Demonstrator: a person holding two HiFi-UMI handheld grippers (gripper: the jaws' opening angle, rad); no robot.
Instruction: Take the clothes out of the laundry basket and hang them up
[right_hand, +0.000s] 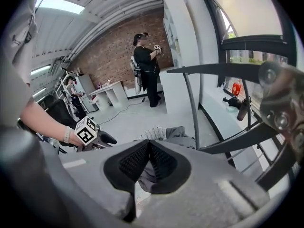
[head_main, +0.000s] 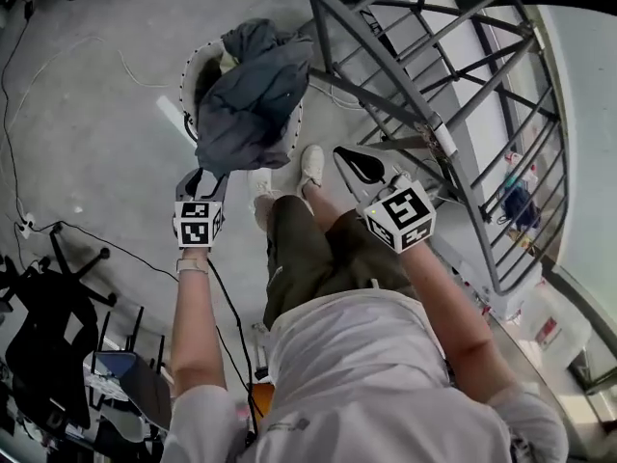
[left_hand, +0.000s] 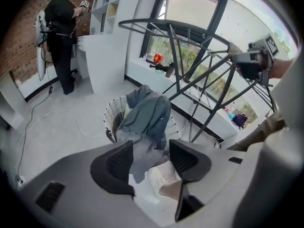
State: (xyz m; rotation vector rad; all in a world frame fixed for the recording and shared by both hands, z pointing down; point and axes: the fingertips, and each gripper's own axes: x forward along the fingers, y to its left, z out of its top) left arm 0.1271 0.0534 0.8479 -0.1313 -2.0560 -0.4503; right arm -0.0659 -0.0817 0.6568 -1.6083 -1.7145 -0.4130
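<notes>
Left gripper (head_main: pixel 201 183) gapes empty, clothes (head_main: pixel 253 95) at its 1 o'clock; right gripper (head_main: pixel 361 163) is pinched together, empty. Tugging the heap could topple the laundry basket (head_main: pixel 192 73).

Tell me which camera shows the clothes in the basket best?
The head view: it looks down on the whole grey pile of clothes draped over the white basket. The left gripper view shows it too, its lower part behind the jaws. The right gripper view catches only a sliver above its jaws.
</notes>
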